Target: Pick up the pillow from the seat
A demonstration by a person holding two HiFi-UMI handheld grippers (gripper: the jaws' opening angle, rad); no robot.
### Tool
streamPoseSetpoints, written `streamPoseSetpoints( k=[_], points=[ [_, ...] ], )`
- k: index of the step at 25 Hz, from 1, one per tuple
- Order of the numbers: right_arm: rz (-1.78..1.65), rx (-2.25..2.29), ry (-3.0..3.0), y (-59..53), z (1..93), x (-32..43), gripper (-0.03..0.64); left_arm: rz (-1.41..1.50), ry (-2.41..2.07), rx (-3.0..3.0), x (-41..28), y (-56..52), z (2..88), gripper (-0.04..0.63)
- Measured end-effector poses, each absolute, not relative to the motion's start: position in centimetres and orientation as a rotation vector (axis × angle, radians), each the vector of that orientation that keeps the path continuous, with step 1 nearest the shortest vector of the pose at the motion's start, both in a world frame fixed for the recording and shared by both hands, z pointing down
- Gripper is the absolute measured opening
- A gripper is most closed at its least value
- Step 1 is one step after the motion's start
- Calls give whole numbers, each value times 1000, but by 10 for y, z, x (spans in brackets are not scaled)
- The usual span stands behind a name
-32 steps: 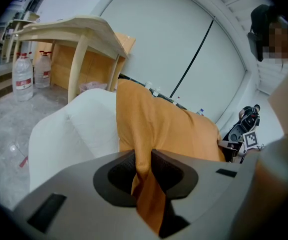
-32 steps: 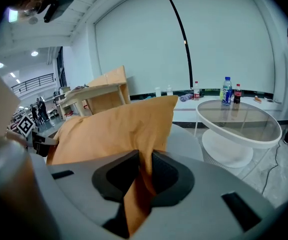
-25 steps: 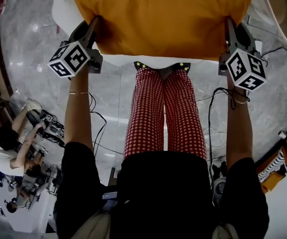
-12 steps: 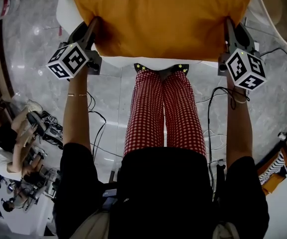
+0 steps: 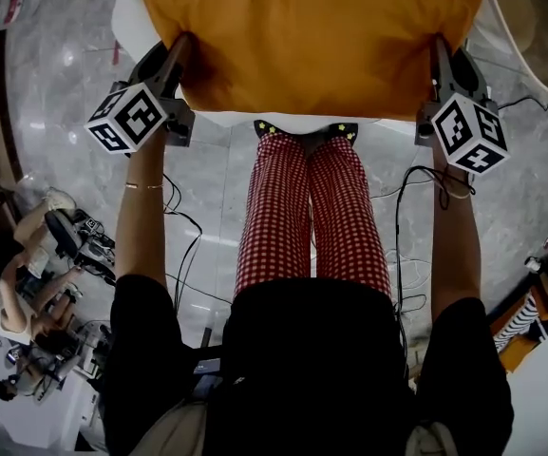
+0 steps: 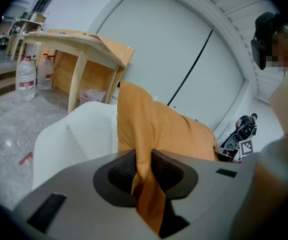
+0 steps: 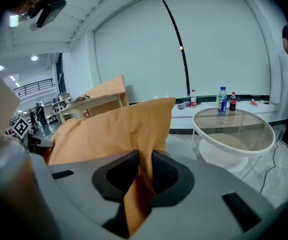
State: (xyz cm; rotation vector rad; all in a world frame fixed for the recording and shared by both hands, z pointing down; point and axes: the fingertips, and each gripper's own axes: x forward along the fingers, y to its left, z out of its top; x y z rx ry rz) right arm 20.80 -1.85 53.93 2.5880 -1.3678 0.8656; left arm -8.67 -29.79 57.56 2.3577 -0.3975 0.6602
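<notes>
While left gripper (image 5: 182,44) and right gripper (image 5: 437,44) pinch it, pillow (image 5: 311,27) crosswise

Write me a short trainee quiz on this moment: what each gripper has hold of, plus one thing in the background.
1. Fill the gap: the left gripper is shut on the edge of the orange ____.
2. True or false: the right gripper hangs open, with nothing between its fingers.
3. In the right gripper view, what stands on the round glass table?

Key
1. pillow
2. False: it is shut on the pillow's other edge.
3. Bottles
</notes>
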Motion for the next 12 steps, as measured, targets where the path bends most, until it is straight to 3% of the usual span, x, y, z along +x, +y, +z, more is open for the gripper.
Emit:
streamPoseSetpoints(
  k=[12],
  points=[
    [847,2598,-1404,-24,520,197,81,593,-445,2354,-105,-296,545,98]
  ],
)
